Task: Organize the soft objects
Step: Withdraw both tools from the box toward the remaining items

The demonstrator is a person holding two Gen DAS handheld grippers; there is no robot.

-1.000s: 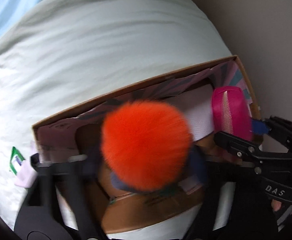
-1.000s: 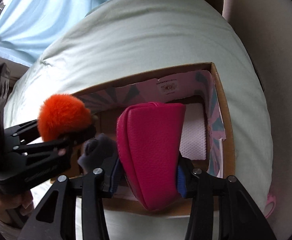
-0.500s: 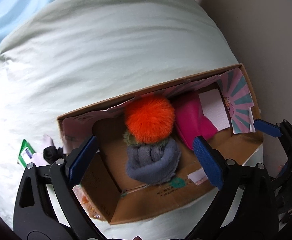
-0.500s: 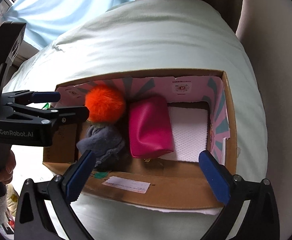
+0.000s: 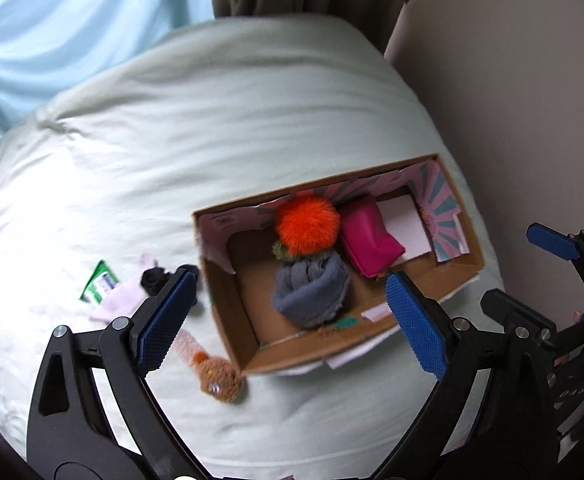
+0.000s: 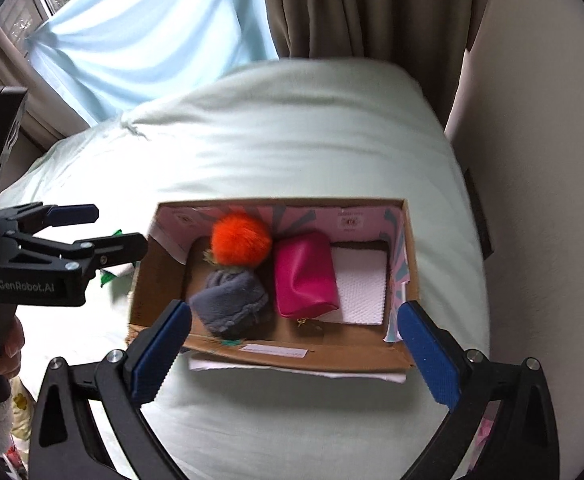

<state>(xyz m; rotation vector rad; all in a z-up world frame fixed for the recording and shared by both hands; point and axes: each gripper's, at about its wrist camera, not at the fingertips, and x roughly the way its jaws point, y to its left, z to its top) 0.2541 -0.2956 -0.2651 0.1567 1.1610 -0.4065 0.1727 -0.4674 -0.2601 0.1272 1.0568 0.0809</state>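
Both of your tongs hang empty above the bed [image 5: 251,128]: the left tongs [image 5: 287,320] stand spread wide with nothing between the pads, and the right tongs [image 6: 292,354] are spread just as wide over the near wall of the cardboard box [image 6: 275,354]. Inside the box, the grey hat with the orange pom-pom [image 6: 235,284] lies in the middle and the pink pouch [image 6: 306,278] sits just to its right, touching it, with a white pad [image 6: 362,284] further right. What remains loose lies outside the box, at the left of the left wrist view: a small brown knitted toy [image 5: 219,376] just beside the box's lower left corner, and a pale pink sock [image 5: 121,300] with a black bundle [image 5: 153,278] further up and left, near a green packet [image 5: 99,286]. Judging from this, the left tongs are the nearer pair; the brown toy sits just below and right of the left pad, its pink tail running up towards that pad, so a short drop down-left should suit
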